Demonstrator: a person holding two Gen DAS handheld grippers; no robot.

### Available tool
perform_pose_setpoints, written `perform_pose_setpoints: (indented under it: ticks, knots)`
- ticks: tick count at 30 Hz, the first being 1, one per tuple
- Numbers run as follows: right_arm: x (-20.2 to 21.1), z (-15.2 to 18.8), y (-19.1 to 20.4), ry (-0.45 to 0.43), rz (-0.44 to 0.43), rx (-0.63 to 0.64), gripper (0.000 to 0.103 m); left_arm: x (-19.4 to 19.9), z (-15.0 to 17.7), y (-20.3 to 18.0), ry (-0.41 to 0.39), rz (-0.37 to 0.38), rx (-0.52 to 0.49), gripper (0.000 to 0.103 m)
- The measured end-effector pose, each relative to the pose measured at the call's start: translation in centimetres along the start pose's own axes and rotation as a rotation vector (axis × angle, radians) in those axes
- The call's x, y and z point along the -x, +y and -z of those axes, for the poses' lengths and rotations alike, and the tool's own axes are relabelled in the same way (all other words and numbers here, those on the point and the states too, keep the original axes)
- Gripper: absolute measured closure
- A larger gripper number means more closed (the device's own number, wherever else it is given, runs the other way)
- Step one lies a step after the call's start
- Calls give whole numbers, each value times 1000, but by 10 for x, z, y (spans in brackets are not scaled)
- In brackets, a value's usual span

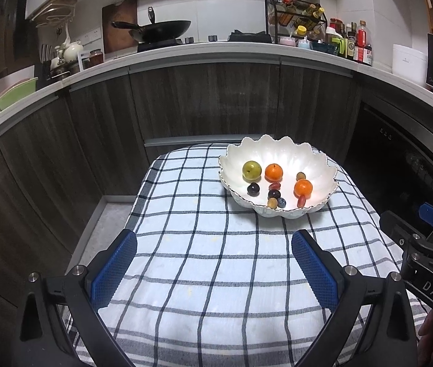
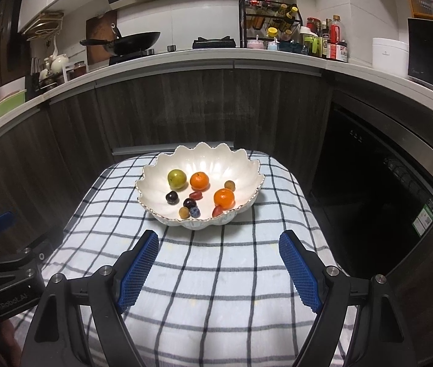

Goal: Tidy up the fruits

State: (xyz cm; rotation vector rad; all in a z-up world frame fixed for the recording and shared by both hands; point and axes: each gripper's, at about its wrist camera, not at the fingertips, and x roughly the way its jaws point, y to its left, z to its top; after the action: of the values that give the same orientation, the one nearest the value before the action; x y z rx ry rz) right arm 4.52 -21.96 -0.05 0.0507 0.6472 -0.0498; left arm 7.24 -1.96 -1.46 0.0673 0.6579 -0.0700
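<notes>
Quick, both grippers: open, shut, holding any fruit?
Left gripper: open, holding nothing, over the checked cloth.
Right gripper: open, holding nothing, short of the bowl.

A glossy white ceramic-looking bowl [image 2: 199, 165] sits on a matt, woven checked cloth [image 2: 216, 275]. Each tool's pads [image 1: 114, 272] look like rough, dimpled blue rubber on matt black plastic arms with metal screws.

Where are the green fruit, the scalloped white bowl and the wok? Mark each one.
green fruit [image 2: 177, 179], right wrist view, on the middle of its skin.
scalloped white bowl [image 2: 216, 150], right wrist view, on its far rim.
wok [image 1: 167, 29], left wrist view, on its dark outer wall.
</notes>
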Motion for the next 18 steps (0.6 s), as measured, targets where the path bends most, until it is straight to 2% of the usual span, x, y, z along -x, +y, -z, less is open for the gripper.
perform_pose_setpoints:
  ticks: [18]
  knots:
    - [42,14,0,-45,9,4,21,43,12,8,-57,-26,3,0]
